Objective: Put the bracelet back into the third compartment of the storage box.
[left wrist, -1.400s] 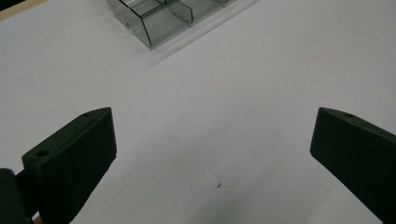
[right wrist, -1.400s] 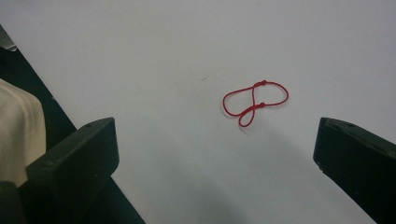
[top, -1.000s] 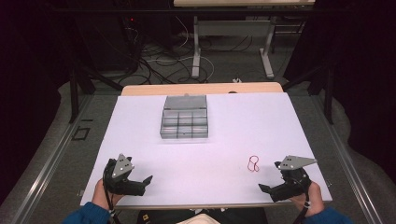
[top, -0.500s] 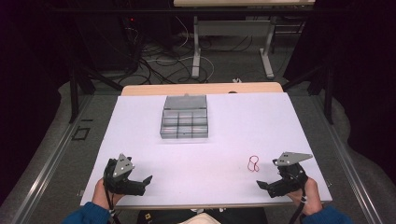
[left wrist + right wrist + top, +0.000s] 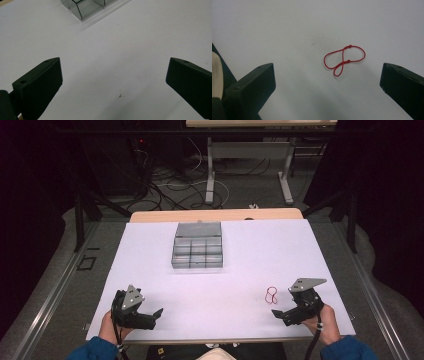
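Note:
A thin red loop of string (image 5: 271,294) lies twisted into a figure-eight on the white table (image 5: 250,255), near the front right. My right gripper (image 5: 278,314) hovers just in front of it, jaws wide apart; in the right gripper view the red string (image 5: 344,59) lies flat between and beyond the two black jaws, untouched. My left gripper (image 5: 156,314) rests open at the front left with bare table between its jaws. A clear plastic compartment box (image 5: 197,252) sits at the middle back of the table; its near corner (image 5: 82,8) shows in the left gripper view.
The compartment box has its lid folded back and several small cells. A wooden table edge (image 5: 215,215) runs behind the white surface. Beyond it are desk legs and cables on the floor.
My right gripper has shifted slightly left and forward toward the red string. The left gripper has stayed put.

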Tool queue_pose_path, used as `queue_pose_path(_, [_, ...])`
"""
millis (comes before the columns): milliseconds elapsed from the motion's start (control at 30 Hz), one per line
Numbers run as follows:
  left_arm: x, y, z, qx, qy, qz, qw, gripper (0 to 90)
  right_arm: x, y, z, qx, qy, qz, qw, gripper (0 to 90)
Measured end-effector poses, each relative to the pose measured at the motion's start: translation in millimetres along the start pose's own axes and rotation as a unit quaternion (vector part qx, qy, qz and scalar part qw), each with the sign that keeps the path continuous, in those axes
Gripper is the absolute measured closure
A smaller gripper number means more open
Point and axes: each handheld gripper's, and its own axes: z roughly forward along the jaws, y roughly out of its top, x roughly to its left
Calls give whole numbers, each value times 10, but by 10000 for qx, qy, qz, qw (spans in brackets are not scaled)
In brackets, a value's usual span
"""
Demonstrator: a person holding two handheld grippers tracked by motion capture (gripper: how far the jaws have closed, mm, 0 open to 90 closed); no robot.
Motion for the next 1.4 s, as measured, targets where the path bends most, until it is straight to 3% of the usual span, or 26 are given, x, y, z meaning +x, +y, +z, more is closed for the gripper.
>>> queue_pose_path(800, [-5,3,9,64,-5,35,10000,8,-126,107,259,428,112,2,9990,1])
queue_pose_path(1033, [-6,3,12,66,0,27,10000,8,-152,133,359,547,77,64,9985,39])
queue_pose_path(1300, [-8,2,16,63,9,25,10000,8,-177,151,427,698,96,156,9974,170])
queue_pose_path(1333, [-7,2,18,63,3,29,10000,8,-177,156,445,741,49,91,9972,225])
queue_pose_path(1367, [-8,2,19,53,3,17,10000,8,-177,156,445,741,49,91,9972,225])
queue_pose_path(1400, [-8,1,20,53,-8,11,10000,8,-166,154,463,775,18,111,9969,309])
